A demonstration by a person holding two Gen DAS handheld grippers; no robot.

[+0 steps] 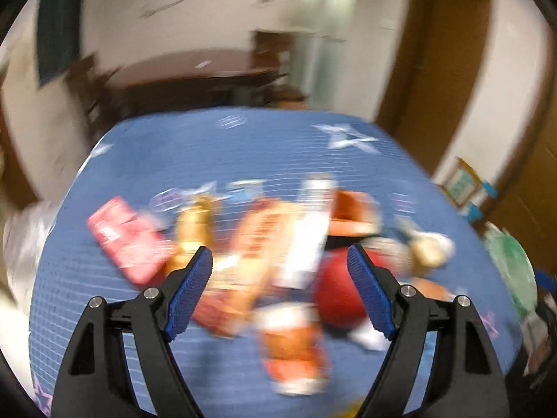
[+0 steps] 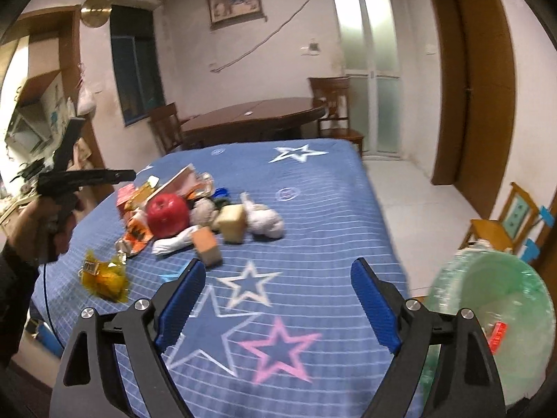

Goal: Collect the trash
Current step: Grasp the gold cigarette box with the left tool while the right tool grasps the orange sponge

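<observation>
Both grippers' jaws wide, empty

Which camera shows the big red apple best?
The right wrist view. There the red apple is sharp and whole, sitting in the trash pile on the blue star cloth. The left wrist view is blurred by motion; the apple shows only as a red blob, partly behind a gripper finger.

Two wrist fisheyes angled down over the same littered blue bedspread (image 2: 313,209).

Black left gripper (image 1: 280,259) and right gripper (image 2: 275,271); blue-padded jaws; silver screws.
</observation>
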